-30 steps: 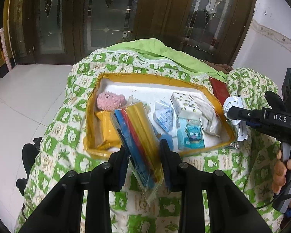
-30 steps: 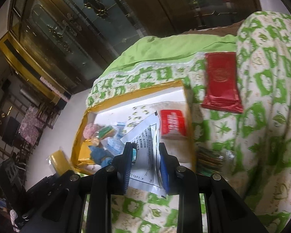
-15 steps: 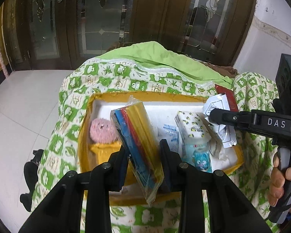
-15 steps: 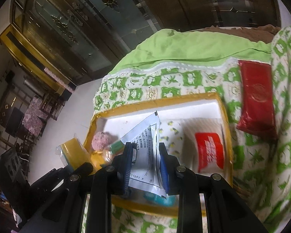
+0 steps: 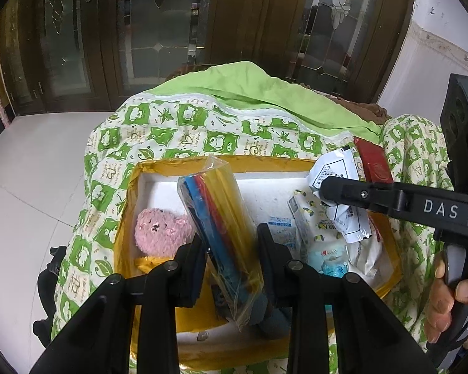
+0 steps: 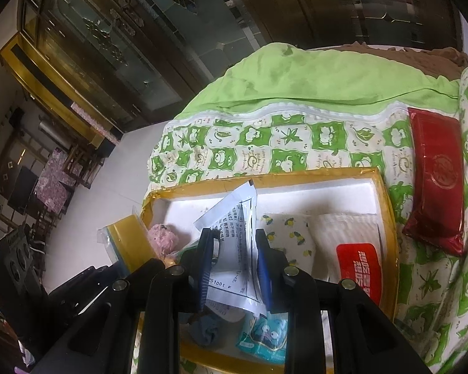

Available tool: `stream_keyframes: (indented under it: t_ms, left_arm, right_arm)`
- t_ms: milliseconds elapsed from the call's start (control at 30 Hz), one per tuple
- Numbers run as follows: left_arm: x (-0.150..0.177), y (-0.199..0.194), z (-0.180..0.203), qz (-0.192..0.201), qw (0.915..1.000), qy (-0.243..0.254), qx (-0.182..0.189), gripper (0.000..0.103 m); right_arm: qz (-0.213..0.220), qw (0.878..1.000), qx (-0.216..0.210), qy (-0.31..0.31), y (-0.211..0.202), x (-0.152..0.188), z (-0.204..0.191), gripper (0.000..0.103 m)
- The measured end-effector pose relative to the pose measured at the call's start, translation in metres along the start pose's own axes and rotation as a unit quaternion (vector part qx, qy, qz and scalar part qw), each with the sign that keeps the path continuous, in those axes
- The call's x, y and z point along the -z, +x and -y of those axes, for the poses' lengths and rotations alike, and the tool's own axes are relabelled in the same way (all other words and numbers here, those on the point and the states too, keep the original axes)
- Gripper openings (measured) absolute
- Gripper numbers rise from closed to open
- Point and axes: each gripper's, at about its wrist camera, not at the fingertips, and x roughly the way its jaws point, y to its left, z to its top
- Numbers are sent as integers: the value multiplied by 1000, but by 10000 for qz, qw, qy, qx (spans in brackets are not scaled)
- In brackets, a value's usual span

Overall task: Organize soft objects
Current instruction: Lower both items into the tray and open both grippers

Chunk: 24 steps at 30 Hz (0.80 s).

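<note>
Left gripper (image 5: 231, 243): its fingers pinch a clear plastic pack of yellow, red and blue strips (image 5: 220, 218), gripped across the lower half of its width. The pack's long axis runs forward along the fingers and leans slightly to their left, the crimped top end pointing away and the lower end hanging below the fingertips. Directly beneath and ahead of these fingers lies the shallow white tray with yellow taped rim (image 5: 126, 218), resting on a green-and-white frog-print quilt (image 5: 171, 131); a pink plush bear (image 5: 160, 229) sits just to their left inside it. Right gripper (image 6: 232, 261): its fingers pinch a white printed sachet (image 6: 234, 218), whose long axis likewise points forward and upward from the fingertips, over the same tray. A lemon-print tissue pack (image 6: 288, 233) and a white pack with red label (image 6: 355, 249) lie just right of these fingers. A dark red foil packet (image 6: 436, 180) lies well right, on the quilt outside the tray. By this layout, both held items probably need only lowering; the left pack sits nearer the bare tray floor.
</note>
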Motion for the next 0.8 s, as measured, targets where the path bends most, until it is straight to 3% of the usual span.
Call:
stream_keyframes:
  t_ms: [800]
  left_arm:
    - [-16,50,-19,-414,9984,-344,153,30]
  right_arm:
    - [-238,9993,27,-272,49,-14,-8,28]
